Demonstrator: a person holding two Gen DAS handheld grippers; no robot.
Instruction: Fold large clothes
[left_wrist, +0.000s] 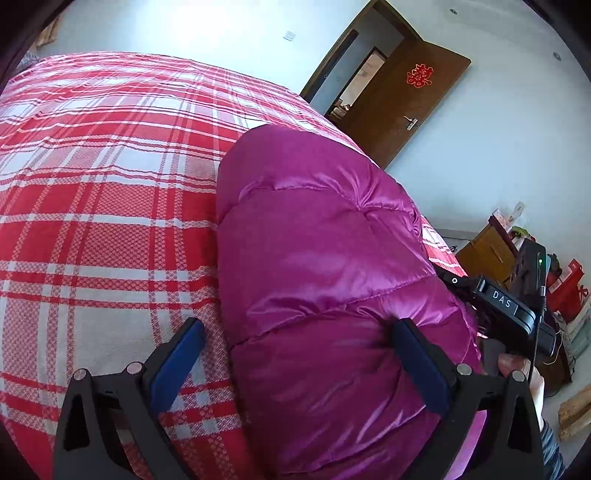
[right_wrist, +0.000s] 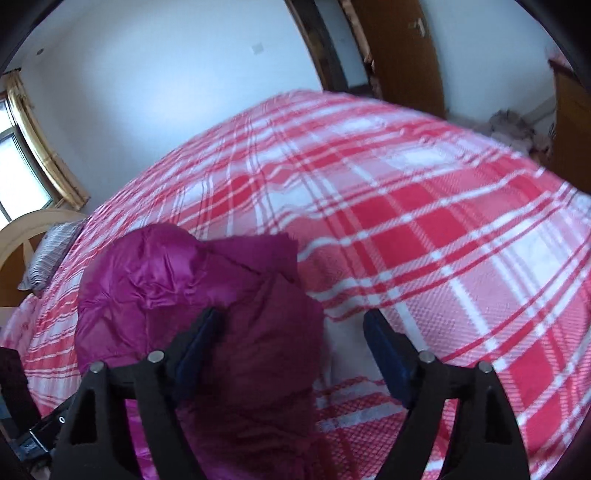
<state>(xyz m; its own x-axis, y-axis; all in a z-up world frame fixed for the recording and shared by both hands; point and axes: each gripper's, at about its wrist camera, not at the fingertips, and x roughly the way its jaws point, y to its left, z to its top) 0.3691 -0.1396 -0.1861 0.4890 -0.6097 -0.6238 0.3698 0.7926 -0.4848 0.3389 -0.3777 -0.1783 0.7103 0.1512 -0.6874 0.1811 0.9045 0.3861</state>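
Magenta puffer jacket (left_wrist: 325, 266) lies folded into a long bundle on the bed's red plaid cover (left_wrist: 103, 206), near the bed's edge. In the left wrist view its long axis runs away from the camera toward the brown door (left_wrist: 402, 103). Left tool (left_wrist: 299, 350) spread wide, straddling the jacket's near end; right pad touches fabric, left pad over the cover. Right tool (right_wrist: 291, 343) also spread, jacket's dark end (right_wrist: 258, 332) between the pads, nothing pinched.

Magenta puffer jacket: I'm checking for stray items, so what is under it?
The magenta puffer jacket lies on the red plaid bedspread. Whatever lies beneath its bulk is hidden.
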